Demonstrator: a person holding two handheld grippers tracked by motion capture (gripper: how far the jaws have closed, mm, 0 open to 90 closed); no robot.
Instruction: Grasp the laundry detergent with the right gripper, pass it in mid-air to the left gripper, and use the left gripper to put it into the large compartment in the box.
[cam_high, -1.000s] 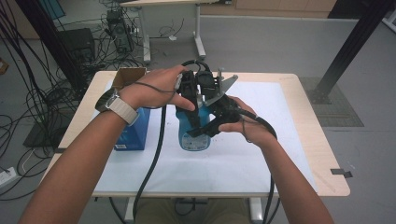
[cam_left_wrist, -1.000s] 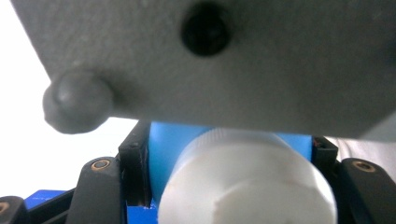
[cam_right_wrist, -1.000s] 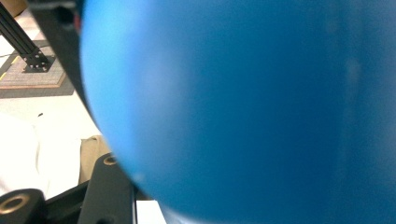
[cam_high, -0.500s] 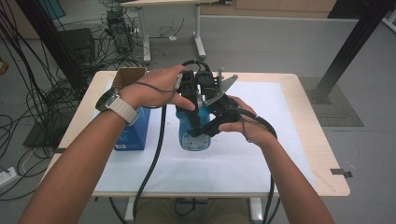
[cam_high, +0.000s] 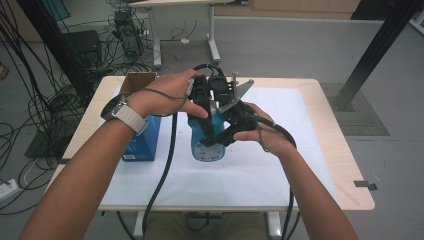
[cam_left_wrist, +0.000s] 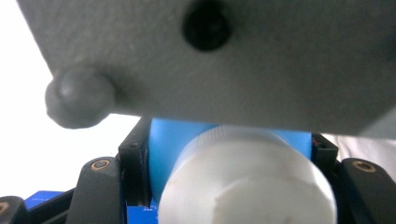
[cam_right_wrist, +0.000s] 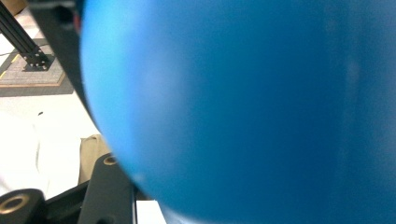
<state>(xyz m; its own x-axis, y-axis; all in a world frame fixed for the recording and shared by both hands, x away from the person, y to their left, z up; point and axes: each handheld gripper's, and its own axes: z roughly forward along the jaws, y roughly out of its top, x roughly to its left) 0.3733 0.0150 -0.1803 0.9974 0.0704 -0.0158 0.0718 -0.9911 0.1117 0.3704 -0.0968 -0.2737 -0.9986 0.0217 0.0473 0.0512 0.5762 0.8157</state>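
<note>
Work stands midway: left tool (cam_high: 206, 100) clamped on the white cap (cam_left_wrist: 247, 182), right tool (cam_high: 227, 134) clamped on the blue bottle (cam_high: 206, 145), cap not yet off.

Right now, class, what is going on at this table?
A person works a blue bottle with a claw in each hand. The left claw is shut on the bottle's white cap, and the right claw is shut on the bottle's body lower down. The bottle is over the white mat on the table. A blue box lies to the left of it, with an open cardboard box behind that. The cap is on the bottle.
</note>
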